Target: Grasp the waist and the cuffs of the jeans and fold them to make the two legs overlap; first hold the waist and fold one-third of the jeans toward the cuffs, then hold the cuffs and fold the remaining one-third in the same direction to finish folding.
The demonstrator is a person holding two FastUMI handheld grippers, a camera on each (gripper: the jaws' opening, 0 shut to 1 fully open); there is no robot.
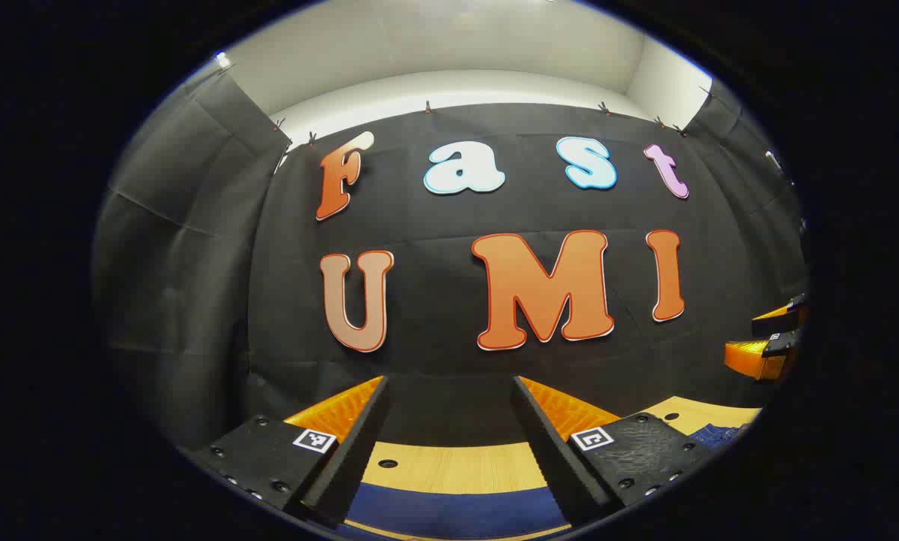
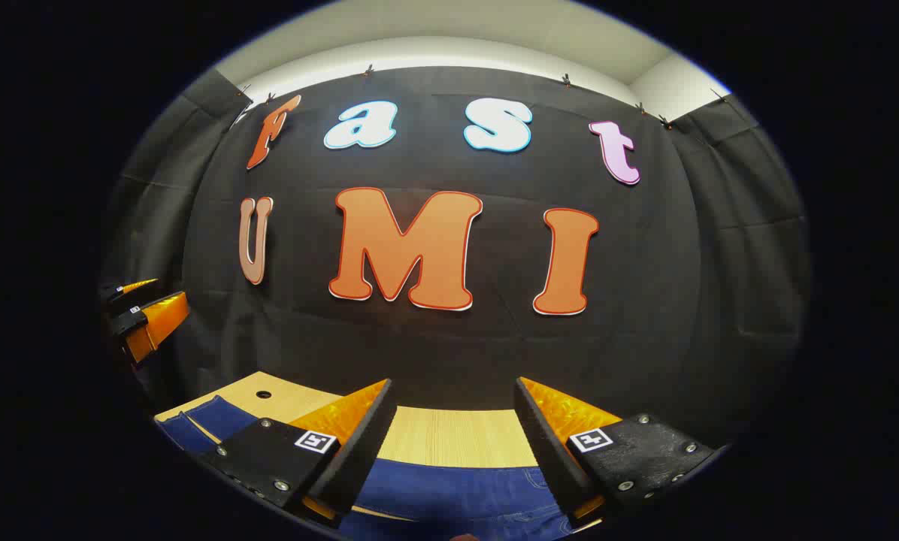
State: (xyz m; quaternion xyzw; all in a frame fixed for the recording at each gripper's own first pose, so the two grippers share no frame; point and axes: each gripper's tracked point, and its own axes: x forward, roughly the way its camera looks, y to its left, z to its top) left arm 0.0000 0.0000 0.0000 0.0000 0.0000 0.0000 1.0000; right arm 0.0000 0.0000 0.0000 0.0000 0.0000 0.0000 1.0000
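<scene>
Dark blue jeans (image 1: 449, 511) lie flat on the wooden table (image 1: 457, 466), just below and ahead of my left gripper (image 1: 449, 383), which is open with nothing between its fingers. Another bit of the denim (image 1: 720, 434) shows at the right edge. In the right gripper view the jeans (image 2: 449, 488) spread under my right gripper (image 2: 453, 383), also open and holding nothing, and a further part of them (image 2: 201, 424) reaches left. Both grippers hover a little above the cloth, side by side. The right gripper (image 1: 765, 342) shows far right, the left gripper (image 2: 145, 315) far left.
The black cloth wall (image 2: 449, 338) stands close behind the table's far edge. Small round holes (image 1: 388, 463) (image 2: 263, 394) sit in the tabletop. Bare wood (image 2: 457, 436) lies between the jeans and the wall.
</scene>
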